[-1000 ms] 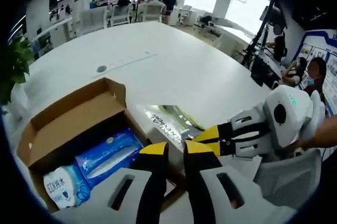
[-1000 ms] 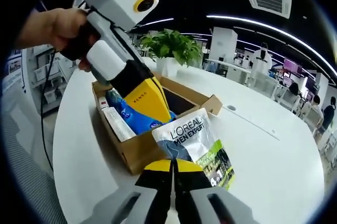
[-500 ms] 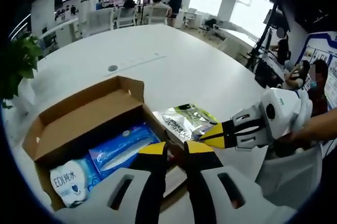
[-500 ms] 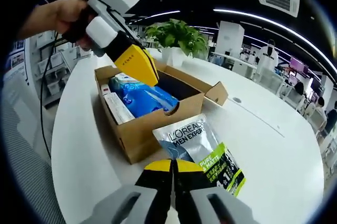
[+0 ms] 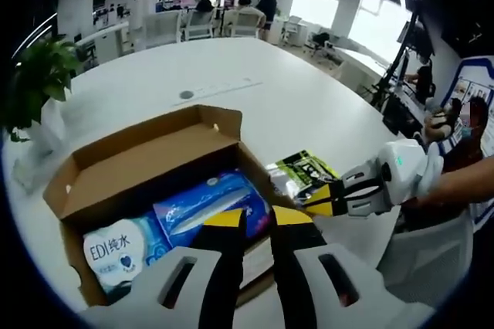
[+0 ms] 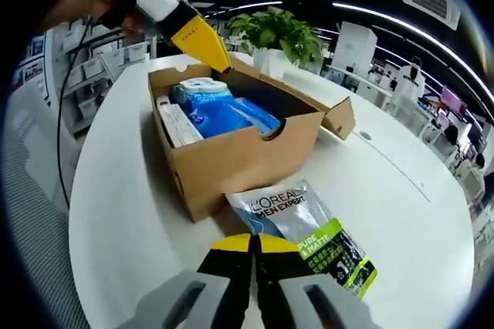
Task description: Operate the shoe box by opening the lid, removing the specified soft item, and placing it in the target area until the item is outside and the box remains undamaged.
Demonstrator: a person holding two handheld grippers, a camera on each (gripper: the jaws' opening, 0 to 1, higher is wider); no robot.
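1. You are at the placing step, by my reading: the shoe box stands open on the white table, its lid folded back, and the pouch is already outside it.

2. The box is brown cardboard and looks undamaged. A blue wipes pack, a round white pack and a flat white carton lie inside it.

3. The pouch is a flat, silvery soft bag with dark lettering and a bright green lower band. It lies on the table just beside the box's front wall, and I cannot tell whether it touches the wall.

4. Your right gripper has its jaws pressed together on the near edge of the pouch, so it is gripping that bag. In the left gripper view the same tool reaches in from the right, pinching the pouch.

5. Your left gripper is over the near end of the box with a narrow gap between its jaws and nothing visibly in them; I cannot tell whether it counts as open. In the right gripper view it hangs above the far corner of the box.

6. The next move calls for letting the pouch settle flat and releasing it, if this spot is the target area; nothing marks that area. Keep the pouch clear of the box wall as you let go.
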